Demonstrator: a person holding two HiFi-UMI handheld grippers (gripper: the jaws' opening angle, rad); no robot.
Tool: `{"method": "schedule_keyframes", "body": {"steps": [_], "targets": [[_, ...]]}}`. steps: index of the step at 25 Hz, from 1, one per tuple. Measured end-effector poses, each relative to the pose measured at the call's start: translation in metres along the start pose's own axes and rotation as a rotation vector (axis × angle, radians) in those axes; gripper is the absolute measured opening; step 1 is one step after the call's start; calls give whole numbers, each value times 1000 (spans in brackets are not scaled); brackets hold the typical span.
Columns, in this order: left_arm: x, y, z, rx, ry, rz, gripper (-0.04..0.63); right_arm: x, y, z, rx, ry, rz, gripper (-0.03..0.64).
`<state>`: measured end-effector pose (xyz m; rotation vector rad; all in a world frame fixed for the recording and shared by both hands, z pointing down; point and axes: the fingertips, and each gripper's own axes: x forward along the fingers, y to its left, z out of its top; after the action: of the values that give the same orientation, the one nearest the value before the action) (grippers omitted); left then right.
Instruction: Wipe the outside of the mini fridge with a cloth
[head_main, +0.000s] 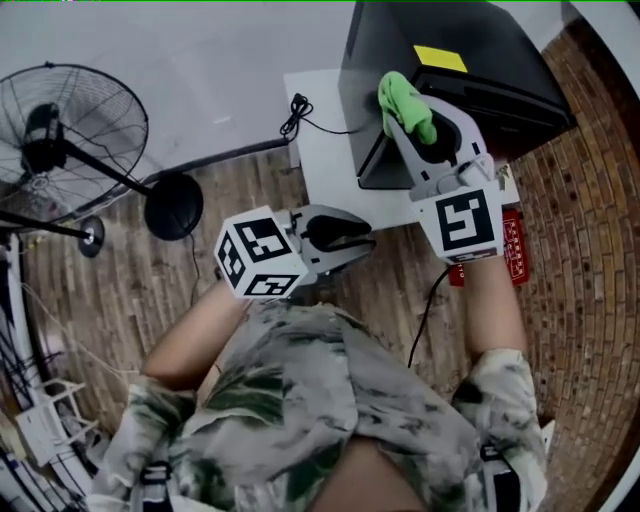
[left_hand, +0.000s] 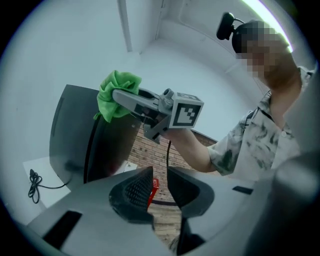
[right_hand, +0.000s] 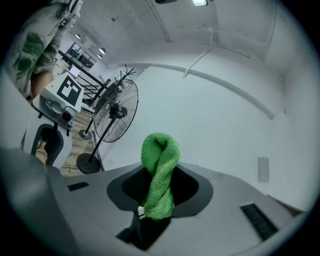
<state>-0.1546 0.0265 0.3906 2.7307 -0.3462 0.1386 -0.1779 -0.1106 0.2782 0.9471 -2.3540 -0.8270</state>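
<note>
The black mini fridge (head_main: 480, 60) stands on a white base (head_main: 320, 150) at the top right; the left gripper view shows its dark side (left_hand: 75, 135). My right gripper (head_main: 408, 110) is shut on a green cloth (head_main: 405, 100), held against the fridge's upper left edge. The cloth (right_hand: 160, 172) sticks up, bunched, between the jaws in the right gripper view. The left gripper view catches the cloth (left_hand: 116, 94) and right gripper (left_hand: 120, 97) at the fridge's top corner. My left gripper (head_main: 368, 240) hangs in front of the fridge, holding nothing, its jaws a narrow gap apart (left_hand: 160, 177).
A standing fan (head_main: 70, 130) with a round base (head_main: 173, 207) is at the left. A black cable (head_main: 297, 112) lies coiled on the white base. A red object (head_main: 512, 245) lies on the brick floor by the fridge. A pale wall is behind.
</note>
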Motion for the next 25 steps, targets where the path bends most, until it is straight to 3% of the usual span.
{"method": "schedule_keyframes", "body": {"steps": [7,13,19,25], "targets": [[-44,24,21,29,10,-182,95,53,-24,21,-154,148,-165,120],[-103,55,26,42,42,-272,95,105,-39,11,-309,381,-294,120],[-149,73,12,38,113,-364,95,131,-37,-25,-366,595,-355,120],[-159,84,10,0,111,-414,95,138,-20,-64,-394,744,-364,120]]}}
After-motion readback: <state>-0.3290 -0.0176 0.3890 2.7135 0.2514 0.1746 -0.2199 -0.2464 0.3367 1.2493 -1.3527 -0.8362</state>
